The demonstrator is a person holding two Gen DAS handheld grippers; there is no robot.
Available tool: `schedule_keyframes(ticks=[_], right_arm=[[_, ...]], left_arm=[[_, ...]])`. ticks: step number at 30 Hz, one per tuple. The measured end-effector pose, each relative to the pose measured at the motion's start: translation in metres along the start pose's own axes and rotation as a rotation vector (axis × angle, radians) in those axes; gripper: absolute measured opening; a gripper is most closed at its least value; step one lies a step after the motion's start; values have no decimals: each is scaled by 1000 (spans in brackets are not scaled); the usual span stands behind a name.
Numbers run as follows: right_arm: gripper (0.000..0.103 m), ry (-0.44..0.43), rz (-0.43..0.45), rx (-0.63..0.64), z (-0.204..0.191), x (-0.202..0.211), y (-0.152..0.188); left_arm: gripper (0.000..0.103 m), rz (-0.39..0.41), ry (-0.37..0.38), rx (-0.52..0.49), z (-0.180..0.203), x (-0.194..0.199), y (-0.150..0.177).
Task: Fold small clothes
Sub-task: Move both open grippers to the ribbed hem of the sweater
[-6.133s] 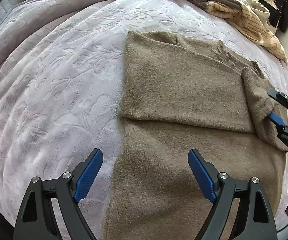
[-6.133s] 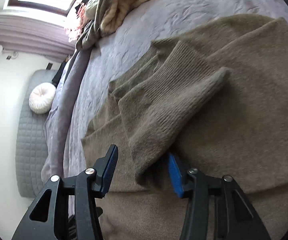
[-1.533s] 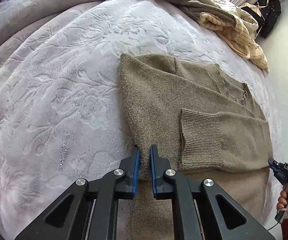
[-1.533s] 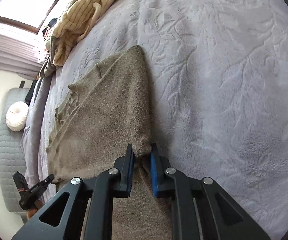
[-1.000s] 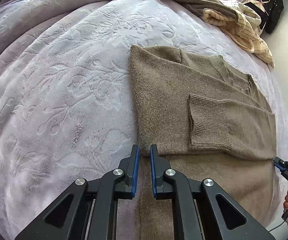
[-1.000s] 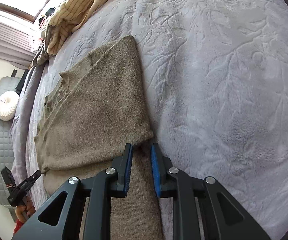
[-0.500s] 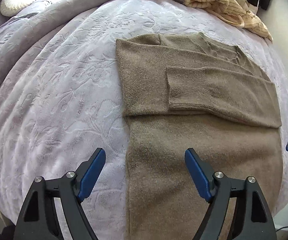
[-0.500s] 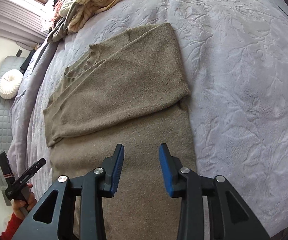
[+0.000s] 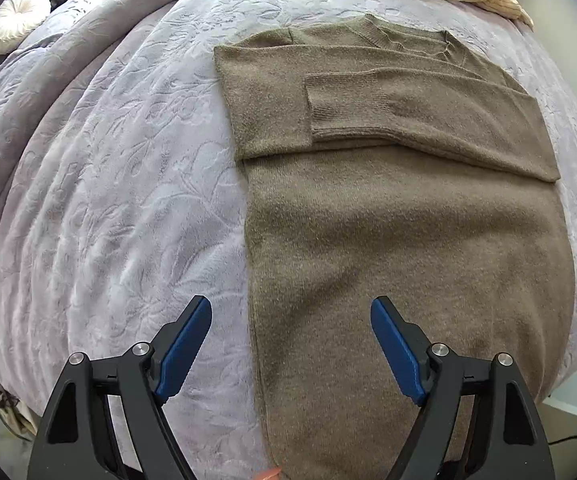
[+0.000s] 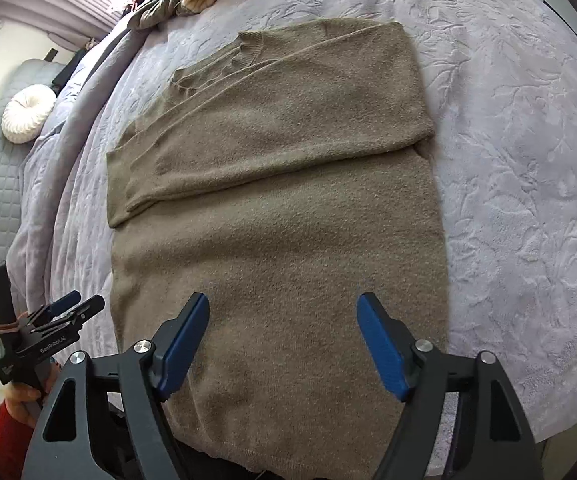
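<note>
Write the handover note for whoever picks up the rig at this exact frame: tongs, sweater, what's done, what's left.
Left tongs: open, holding nothing, over the sweater's left edge.
Right tongs: jaws opening, nothing between them, above the lower body.
Sweater: flat on the lilac bedspread, neck away from the cameras.
Done: both sleeves folded across the chest.
Left: fold the hem up toward the collar, likely in halves, then tidy.

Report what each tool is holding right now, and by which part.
Nothing is held. The left tool is open above the brown sweater; the right tool is opening, with nothing between its pads.
</note>
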State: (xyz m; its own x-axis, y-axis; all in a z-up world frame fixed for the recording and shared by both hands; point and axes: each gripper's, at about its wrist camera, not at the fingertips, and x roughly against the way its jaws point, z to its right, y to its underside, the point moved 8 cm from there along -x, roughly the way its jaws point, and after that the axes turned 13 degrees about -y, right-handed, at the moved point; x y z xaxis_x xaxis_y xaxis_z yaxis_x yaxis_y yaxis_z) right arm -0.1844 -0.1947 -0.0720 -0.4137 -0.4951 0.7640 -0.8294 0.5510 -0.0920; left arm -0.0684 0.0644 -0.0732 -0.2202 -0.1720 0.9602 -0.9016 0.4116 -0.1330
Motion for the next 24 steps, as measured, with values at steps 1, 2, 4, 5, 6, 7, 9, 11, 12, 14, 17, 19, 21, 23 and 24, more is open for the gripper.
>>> schedule_keyframes(ticks=[1,2,4,5,6,7,9,11,12,14,17,19,21,23,24], right_arm=[[81,1,-6,-2,-2,0,3],[85,1,-10,-5,-3,0,6],[89,-5,-28,-18,-4,-2,14],[89,-10,-39,-23,-5,-4,18],[89,-14,-50,-28,-6,-6,22],[89,-18,-64,-33,-6,-8,27],[89,-17,-82,-36,-7,-10,35],[89,-15,-96,-34,-7,-10,44],[89,-11,-97,-31,-8,-10,47],[89,10,-95,-11,-8,-8,52],[89,36,-114,-5,-5,-7,61],[89,37,-119,-21,-1,-5,67],[89,28,-121,-50,4,-4,71],[89,28,-124,-74,10,-4,75],[89,30,-127,-84,13,-3,78]], left_arm=[[83,-9,4,-3,2,0,3],[83,-16,5,-9,4,1,7],[83,-26,3,-29,7,2,13],[83,-27,-2,-43,9,2,17],[83,-26,-9,-54,9,3,19],[83,-26,-14,-65,9,4,21],[83,-37,-12,-74,10,4,27],[83,-56,0,-73,10,4,33],[83,-67,10,-76,10,3,36],[83,-85,21,-89,12,1,45],[83,-109,22,-113,12,-2,59],[83,-128,48,-126,12,-4,70],[83,-142,63,-127,9,-4,80],[83,-156,83,-125,6,-5,89],[83,-164,93,-122,4,-6,94]])
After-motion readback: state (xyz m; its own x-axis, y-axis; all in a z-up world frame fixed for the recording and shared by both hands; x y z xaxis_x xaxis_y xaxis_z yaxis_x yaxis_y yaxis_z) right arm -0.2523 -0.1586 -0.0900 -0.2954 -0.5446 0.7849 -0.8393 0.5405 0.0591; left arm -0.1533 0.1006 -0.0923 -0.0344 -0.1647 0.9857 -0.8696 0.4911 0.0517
